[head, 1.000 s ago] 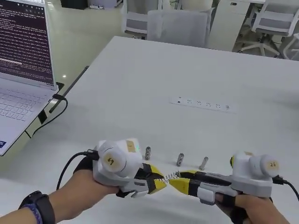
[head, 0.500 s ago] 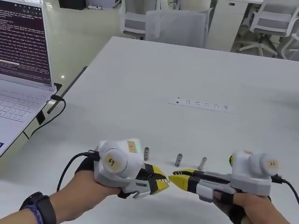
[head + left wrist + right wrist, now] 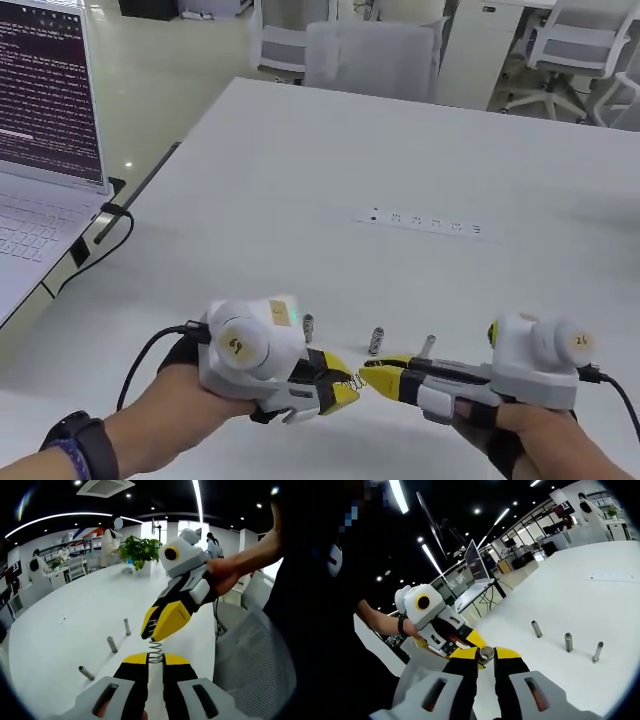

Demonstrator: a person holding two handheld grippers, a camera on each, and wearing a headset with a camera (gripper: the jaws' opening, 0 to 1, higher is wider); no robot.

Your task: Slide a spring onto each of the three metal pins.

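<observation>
Head view, white table point(image 3: 320, 170) (chairs point(image 3: 375, 55) beyond), left gripper point(image 3: 340, 390) and right gripper point(image 3: 375, 380) pinching spring point(image 3: 353, 381)

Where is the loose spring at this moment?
In the head view the spring bridges the tips of the left tongs and right tongs, low in the centre, just nearer the person than the three pins on the table.

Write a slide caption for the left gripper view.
Left hand-held gripper and right hand-held gripper pinch one spring between them beside three pins on a white table.
</observation>
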